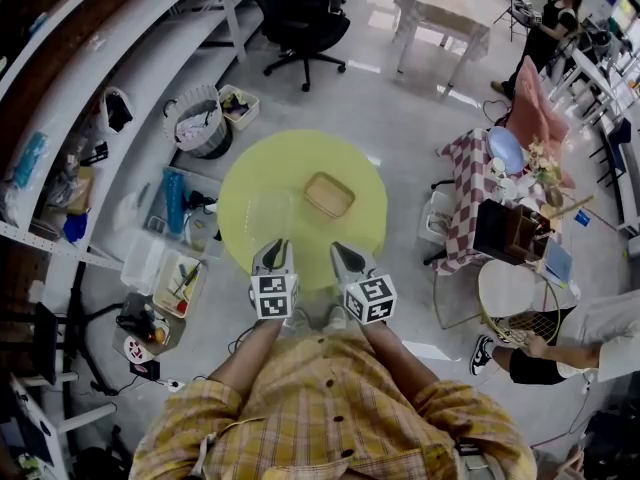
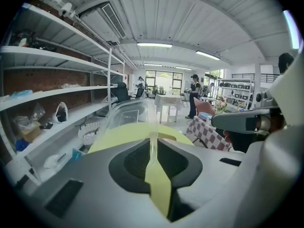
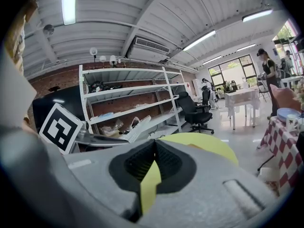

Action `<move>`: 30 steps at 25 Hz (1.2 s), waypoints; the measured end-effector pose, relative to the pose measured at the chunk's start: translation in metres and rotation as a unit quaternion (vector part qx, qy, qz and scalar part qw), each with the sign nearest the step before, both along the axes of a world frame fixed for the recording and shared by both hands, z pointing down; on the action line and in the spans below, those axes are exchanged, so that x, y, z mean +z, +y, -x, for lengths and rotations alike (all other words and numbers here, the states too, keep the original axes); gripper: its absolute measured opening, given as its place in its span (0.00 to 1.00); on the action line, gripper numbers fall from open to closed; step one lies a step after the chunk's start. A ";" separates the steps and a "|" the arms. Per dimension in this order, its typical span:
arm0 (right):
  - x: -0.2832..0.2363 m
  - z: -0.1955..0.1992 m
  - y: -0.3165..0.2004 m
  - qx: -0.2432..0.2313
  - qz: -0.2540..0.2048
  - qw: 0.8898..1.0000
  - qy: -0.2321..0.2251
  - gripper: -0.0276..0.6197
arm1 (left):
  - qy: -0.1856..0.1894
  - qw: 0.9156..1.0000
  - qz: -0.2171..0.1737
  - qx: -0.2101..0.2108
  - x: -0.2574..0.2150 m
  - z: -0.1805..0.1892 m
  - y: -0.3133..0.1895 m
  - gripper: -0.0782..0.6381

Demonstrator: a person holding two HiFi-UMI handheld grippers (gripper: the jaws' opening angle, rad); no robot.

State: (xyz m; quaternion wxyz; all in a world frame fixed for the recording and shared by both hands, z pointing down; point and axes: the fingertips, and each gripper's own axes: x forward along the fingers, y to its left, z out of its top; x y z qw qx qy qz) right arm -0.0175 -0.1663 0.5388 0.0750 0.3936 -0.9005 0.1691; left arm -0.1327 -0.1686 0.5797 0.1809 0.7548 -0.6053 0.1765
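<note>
1. The left gripper is clamped on the thin wall of a clear plastic box. The wall stands as a narrow strip between the nearly closed jaws.
2. The clear box sits on the round yellow table, toward its near left edge. Only the yellow tabletop shows through its walls.
3. The right gripper is clenched with its jaw tips meeting on nothing, and it hovers over the table's near edge beside the left gripper.
4. A shallow tan tray lies around the table's middle, just right of the clear box, with only its own bare bottom showing.
5. On the floor beyond the table's far left edge, a round basket holds bunched cloth.
</note>
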 end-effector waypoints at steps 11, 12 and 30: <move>-0.003 0.010 -0.003 -0.012 -0.004 1.000 0.002 0.04 | -0.004 1.000 -0.024 0.006 -0.018 0.002 0.004 0.18; -0.003 0.010 -0.003 -0.013 -0.004 1.000 0.002 0.04 | -0.005 1.000 -0.025 0.006 -0.019 0.003 0.005 0.18; 0.002 0.018 0.001 -0.041 -0.010 0.999 0.010 0.04 | 0.004 1.000 -0.028 -0.001 -0.015 0.010 0.017 0.18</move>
